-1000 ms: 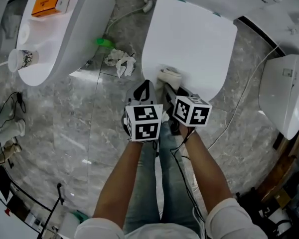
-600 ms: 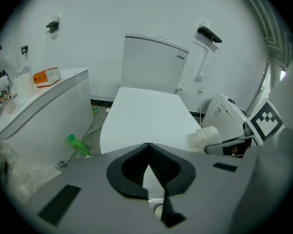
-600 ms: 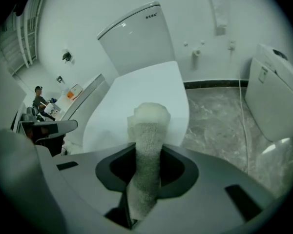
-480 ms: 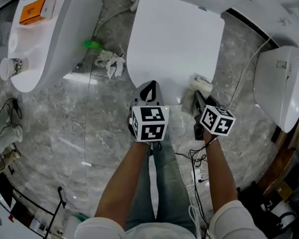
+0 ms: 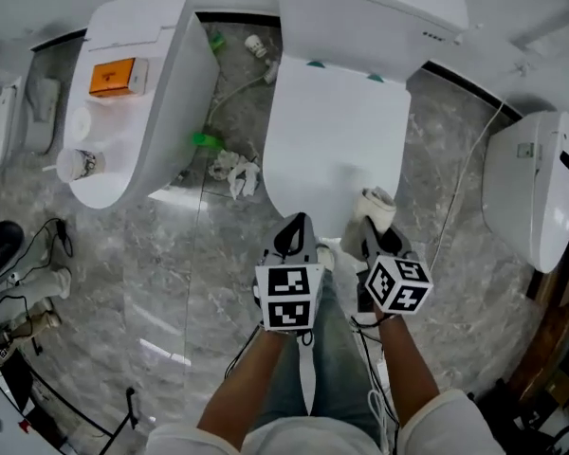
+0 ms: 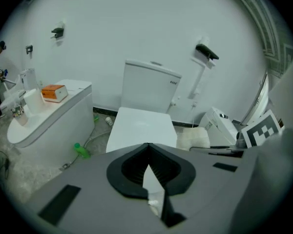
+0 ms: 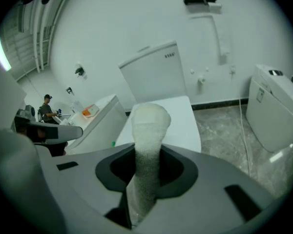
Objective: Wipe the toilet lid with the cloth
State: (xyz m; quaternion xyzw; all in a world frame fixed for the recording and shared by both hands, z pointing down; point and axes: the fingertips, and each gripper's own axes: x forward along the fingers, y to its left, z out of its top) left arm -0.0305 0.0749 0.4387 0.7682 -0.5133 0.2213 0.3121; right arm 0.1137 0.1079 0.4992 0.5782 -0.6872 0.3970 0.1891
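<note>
Counts: 3 toilets, 2 hand-held grippers, 1 cloth, 1 green bottle, 1 orange box.
- Centre toilet: lid (image 5: pixel 332 140) down, tank (image 5: pixel 370 8) behind it. Second toilet (image 5: pixel 142 93) to the left carries the orange box (image 5: pixel 112 76). Third toilet (image 5: pixel 536 183) is on the right.
- Green bottle (image 5: pixel 204 140) lies on the floor (image 5: pixel 123 254) between the left and centre toilets, with crumpled white scraps (image 5: pixel 235 171) just beside it.
- Left hand-held gripper (image 5: pixel 294 235): jaws fully together, nothing in them, at the lid's front edge.
- Right hand-held gripper (image 5: pixel 370 235): clamped on the cloth (image 5: pixel 377 205). The cloth runs up between the jaws and its rounded end sticks out past the tips.
- Cloth end sits over the lid's front right corner. Can't tell if it touches the lid.
- The two grippers are side by side, close together.
</note>
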